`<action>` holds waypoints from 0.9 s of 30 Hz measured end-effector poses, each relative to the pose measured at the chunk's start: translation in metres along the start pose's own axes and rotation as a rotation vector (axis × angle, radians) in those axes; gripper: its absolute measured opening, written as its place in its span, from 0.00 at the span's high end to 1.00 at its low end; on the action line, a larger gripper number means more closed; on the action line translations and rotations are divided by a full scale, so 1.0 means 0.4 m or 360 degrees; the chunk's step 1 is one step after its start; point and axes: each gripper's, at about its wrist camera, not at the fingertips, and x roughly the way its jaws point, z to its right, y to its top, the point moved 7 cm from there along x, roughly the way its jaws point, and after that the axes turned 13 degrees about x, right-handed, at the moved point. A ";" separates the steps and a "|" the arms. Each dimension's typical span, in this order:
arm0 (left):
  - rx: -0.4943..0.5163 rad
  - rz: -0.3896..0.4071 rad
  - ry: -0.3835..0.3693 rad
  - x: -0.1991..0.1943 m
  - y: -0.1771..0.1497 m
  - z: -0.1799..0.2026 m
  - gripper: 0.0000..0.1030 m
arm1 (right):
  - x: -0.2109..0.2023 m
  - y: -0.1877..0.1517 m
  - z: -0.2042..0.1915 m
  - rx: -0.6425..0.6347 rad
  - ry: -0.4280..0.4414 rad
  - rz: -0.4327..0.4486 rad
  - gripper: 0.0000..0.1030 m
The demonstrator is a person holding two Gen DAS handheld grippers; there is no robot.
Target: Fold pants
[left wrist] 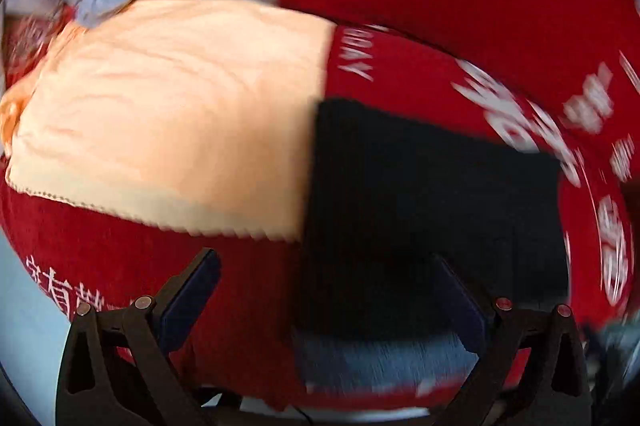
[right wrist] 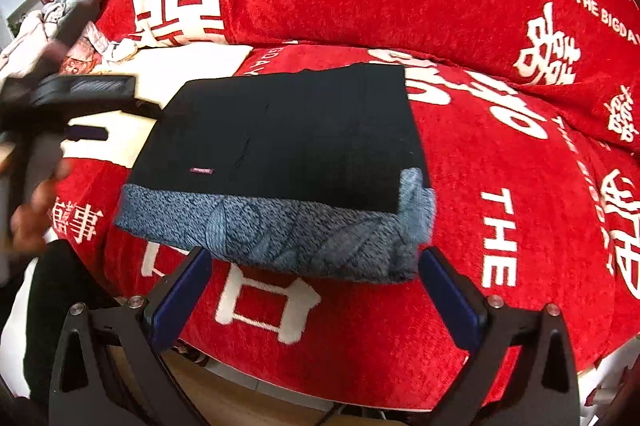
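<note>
Two grippers are standing with jaws apart, holding nothing: left gripper, right gripper. Folded black pants with grey fleece lining are lying flat on the red blanket with white characters, beside a cream cloth.

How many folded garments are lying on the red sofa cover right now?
1: the folded black pants with grey lining, lying mid-seat on the red sofa cover. Beside them lies a cream cloth, and others may be hidden.

Each claw has black angular linkage arms, dark blue finger pads and round silver pivot screws, some red-tinted on the left one.
</note>
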 end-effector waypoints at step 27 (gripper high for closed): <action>0.0237 0.0115 0.0131 -0.038 -0.149 0.160 0.00 | 0.022 -0.016 0.062 0.0104 -0.0228 -0.0042 0.00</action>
